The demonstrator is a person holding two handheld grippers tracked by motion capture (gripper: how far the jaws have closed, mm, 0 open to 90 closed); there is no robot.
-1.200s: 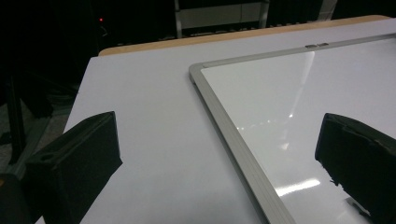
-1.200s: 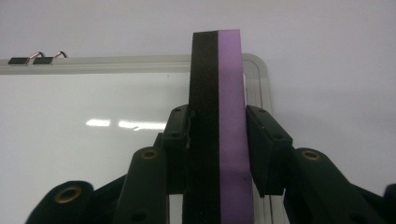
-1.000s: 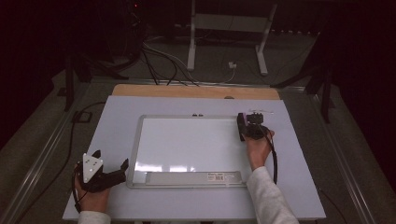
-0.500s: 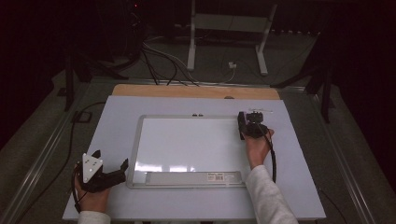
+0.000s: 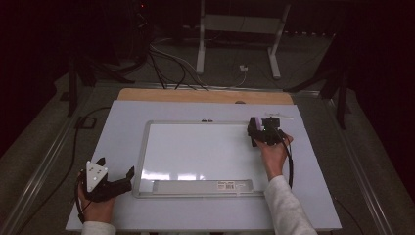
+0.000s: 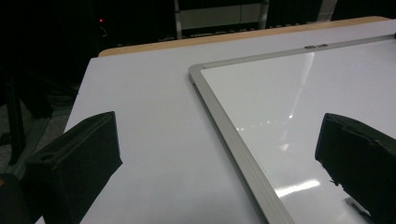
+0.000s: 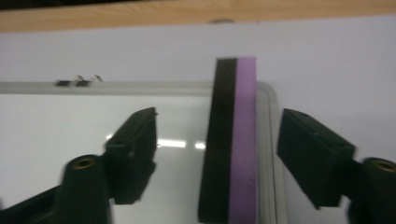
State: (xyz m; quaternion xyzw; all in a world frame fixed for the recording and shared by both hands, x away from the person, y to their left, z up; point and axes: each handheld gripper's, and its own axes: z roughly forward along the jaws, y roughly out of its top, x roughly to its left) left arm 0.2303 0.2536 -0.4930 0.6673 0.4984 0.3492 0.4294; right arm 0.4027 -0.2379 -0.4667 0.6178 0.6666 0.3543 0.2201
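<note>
The eraser, a thin slab with a black felt face and a purple foam back, is seen standing on its long edge at the right rim of the whiteboard, near the far right corner. It is judged light, soft and slightly squashy, easily tipped from this stance; the two broad faces are the place to be gripped. The right gripper is placed around it, its jaws having just been opening, and clear gaps are seen on both sides, so nothing is pinched. The board's raised metal frame is an edge that could be caught. Bare table is left open to the right and behind. The left gripper is held wide apart and unloaded by the board's near left corner.
</note>
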